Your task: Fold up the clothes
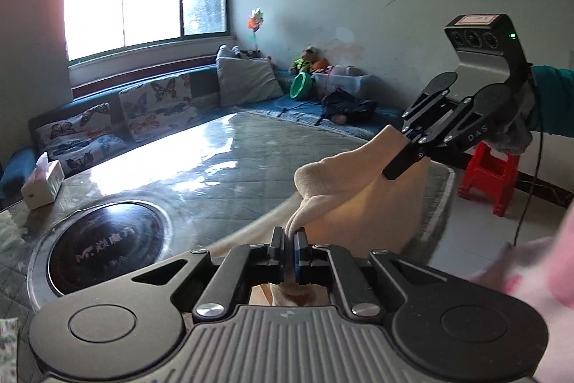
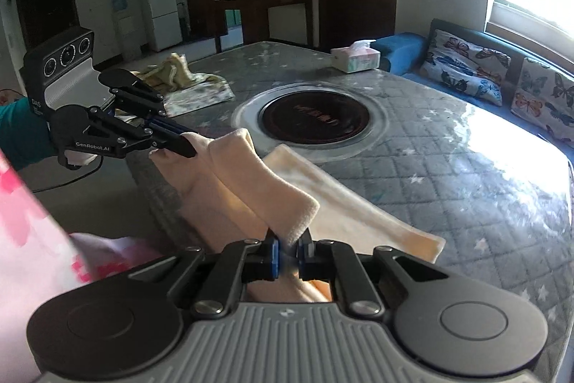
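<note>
Between the two tongs hangs a cream garment (image 1: 358, 182), lifted off the quilted table (image 1: 215, 146). From the left wrist view, the left gripper (image 1: 288, 241) has its pads pressed together on a bunched edge of the cloth, and the fabric's long axis runs from there toward 2 o'clock, where the right gripper (image 1: 409, 149) pinches the far corner. At 10 o'clock a tissue box (image 1: 41, 180) holds tissues; a dark round inset (image 1: 104, 253) lies at 9 o'clock

From the right wrist view, the right gripper (image 2: 287, 244) is clamped on a folded edge, and the garment stretches toward 10 o'clock to the left gripper (image 2: 179, 144), also nipping it. Its lower part trails onto the table at 3 o'clock. Both hands sit equally near, one at each end. Other crumpled clothes (image 2: 183, 78) lie at 11 o'clock
</note>
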{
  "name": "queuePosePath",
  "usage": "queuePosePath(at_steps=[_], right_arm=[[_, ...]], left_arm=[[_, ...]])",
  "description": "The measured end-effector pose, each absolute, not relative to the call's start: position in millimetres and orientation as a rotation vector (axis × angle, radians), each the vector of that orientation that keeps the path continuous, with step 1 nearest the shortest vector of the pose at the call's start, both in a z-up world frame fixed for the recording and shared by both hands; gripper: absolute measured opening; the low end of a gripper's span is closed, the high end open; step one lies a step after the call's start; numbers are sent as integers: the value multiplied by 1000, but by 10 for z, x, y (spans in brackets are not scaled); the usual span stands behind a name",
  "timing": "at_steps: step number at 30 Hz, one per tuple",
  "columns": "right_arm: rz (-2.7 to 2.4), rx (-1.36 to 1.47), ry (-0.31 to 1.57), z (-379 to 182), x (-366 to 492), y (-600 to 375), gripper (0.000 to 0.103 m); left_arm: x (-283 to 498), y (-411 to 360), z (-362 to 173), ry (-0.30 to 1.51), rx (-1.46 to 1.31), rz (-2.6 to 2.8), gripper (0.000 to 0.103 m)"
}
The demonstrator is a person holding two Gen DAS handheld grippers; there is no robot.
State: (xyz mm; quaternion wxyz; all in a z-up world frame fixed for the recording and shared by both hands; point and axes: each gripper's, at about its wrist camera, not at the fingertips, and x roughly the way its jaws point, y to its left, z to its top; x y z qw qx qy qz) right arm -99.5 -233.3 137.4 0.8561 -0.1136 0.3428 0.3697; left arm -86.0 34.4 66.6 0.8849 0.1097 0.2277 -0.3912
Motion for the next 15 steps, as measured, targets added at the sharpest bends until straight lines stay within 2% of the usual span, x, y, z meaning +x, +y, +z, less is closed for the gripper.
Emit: queuePosePath(at_steps=[8,15], right_arm=[[763,-253,745,1203,-194,-2278,8],[694,-262,814,566,361,-2128,10]], left_arm=[[-92,297,401,541,188,-761,5],[378,235,-86,630,164,-663,6]])
